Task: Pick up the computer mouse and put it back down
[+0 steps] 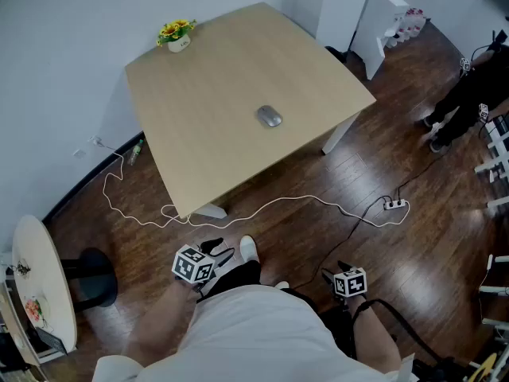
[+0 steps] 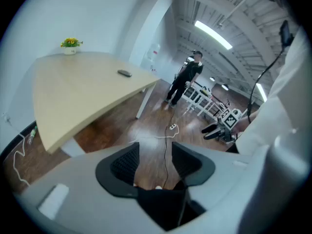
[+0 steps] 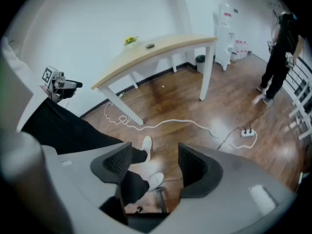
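Observation:
A grey computer mouse [image 1: 269, 117] lies on the light wooden table [image 1: 215, 78], toward its right edge. It shows small and far in the left gripper view [image 2: 125, 73] and in the right gripper view [image 3: 150, 46]. Both grippers hang low near the person's legs, well short of the table. My left gripper [image 1: 219, 251] [image 2: 155, 162] stands open with only floor between its pads. My right gripper [image 1: 334, 270] [image 3: 155, 165] is open too, over the person's white shoes [image 3: 146, 144], with nothing held.
A small pot of yellow flowers [image 1: 176, 36] stands at the table's far corner. A white cable [image 1: 262, 205] and a power strip [image 1: 395, 204] lie on the dark wood floor. A person in black [image 1: 465, 94] stands at the right. A round side table [image 1: 44, 281] is at the left.

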Demonstrator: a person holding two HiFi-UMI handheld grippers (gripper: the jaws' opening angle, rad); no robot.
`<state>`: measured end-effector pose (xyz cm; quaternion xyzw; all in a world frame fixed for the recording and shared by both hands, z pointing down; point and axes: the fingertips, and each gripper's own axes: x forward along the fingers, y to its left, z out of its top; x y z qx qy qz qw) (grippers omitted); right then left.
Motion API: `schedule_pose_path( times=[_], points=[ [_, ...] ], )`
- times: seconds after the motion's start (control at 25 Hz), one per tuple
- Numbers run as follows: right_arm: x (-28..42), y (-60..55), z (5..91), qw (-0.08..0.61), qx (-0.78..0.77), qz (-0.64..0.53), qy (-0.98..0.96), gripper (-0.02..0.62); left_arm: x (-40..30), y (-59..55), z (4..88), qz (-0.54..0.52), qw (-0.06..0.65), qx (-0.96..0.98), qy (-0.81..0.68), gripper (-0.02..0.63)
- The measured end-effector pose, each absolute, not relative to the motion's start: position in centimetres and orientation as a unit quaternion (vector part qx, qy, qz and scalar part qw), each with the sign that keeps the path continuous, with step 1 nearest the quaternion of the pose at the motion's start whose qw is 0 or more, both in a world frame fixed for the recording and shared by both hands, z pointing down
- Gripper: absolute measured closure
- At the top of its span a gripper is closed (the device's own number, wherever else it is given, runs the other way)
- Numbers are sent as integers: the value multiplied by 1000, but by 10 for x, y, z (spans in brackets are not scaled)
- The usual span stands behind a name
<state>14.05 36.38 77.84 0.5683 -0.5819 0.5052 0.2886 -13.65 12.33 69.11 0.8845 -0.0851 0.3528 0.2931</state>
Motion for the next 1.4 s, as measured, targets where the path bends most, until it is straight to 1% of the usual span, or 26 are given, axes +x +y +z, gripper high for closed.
schedule_pose_path(
  times=[0.2,0.28,0.36,0.48,0.6,0.76,0.96,1.12,1.2,1.28,1.32,1.36,1.4],
  points=[
    [169,155,725,275,589,388,-654,262,-94,44,629,265,250,929,-71,413],
    [175,81,700,268,592,348,-676,258,-79,20,604,234,237,939,-81,413],
    [172,19,680,275,582,315,-698,253,-70,7,581,210,233,944,-98,413],
    [167,-58,665,298,562,273,-722,253,-66,2,561,205,225,944,-127,413],
    [164,-127,670,317,544,250,-735,252,-70,-6,556,218,220,936,-170,413],
    [165,-183,693,356,513,240,-743,238,-70,-7,539,192,257,918,-232,413],
    [175,-240,721,358,507,248,-744,227,-69,-12,528,192,287,892,-292,413],
    [179,-281,747,372,496,250,-744,227,-67,-18,531,203,284,881,-319,413],
    [179,-288,760,364,493,258,-747,221,-70,-20,538,201,292,872,-336,413],
    [178,-284,762,342,499,257,-753,229,-76,-21,546,202,302,864,-350,413],
    [177,-283,761,333,503,255,-755,249,-79,-23,549,203,303,861,-355,413],
    [175,-284,760,329,505,254,-756,285,-81,-25,550,204,302,860,-358,413],
    [173,-285,761,329,505,257,-755,289,-81,-27,550,204,300,860,-360,413]
  ],
)
